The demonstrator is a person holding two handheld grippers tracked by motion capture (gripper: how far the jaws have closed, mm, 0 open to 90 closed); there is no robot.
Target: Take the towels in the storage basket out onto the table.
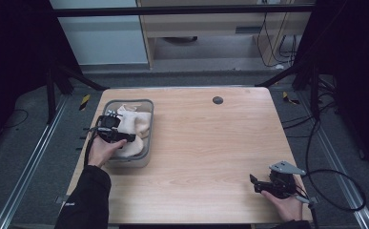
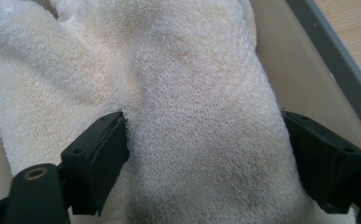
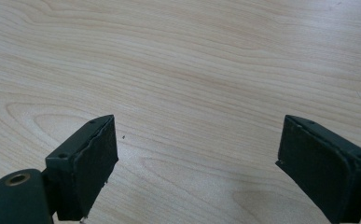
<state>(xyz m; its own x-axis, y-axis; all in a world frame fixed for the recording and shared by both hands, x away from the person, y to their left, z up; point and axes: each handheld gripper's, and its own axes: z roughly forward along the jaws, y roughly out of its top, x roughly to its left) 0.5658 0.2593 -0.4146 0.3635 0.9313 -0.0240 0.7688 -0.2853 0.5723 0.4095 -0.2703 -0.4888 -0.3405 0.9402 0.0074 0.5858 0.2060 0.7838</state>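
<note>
A light wooden table [image 1: 206,143] with a pale, wavy grain fills the middle of the high view, and a small dark round disc [image 1: 217,100] sits near its far edge. At the table's left side stands a shallow grey tray [image 1: 149,125] with rounded corners, and a cream terry towel [image 1: 137,125] lies bunched inside it, its looped pile clear in the left gripper view, where the tray's pale inner wall and grey rim [image 2: 329,60] run past on the right. The left gripper [image 1: 117,135] is down in the tray over the towel, held by the person's left hand [image 1: 101,151] in a dark sleeve; its jaws stand wide apart with a thick fold of the towel [image 2: 201,121] between them, the black pads just beside or brushing the cloth on either side without squeezing it. The right gripper [image 1: 261,183] rests low at the near right corner of the table, well apart from the tray, with its grey three-cornered plate on top and a black cable looping off to the floor; its jaws are spread wide over bare wood [image 3: 192,70]. Around the table the floor is grey carpet crossed by metal rails, with black frame struts, yellow-and-black tape marks, pale cabinets at the back and loose cables at the right.
</note>
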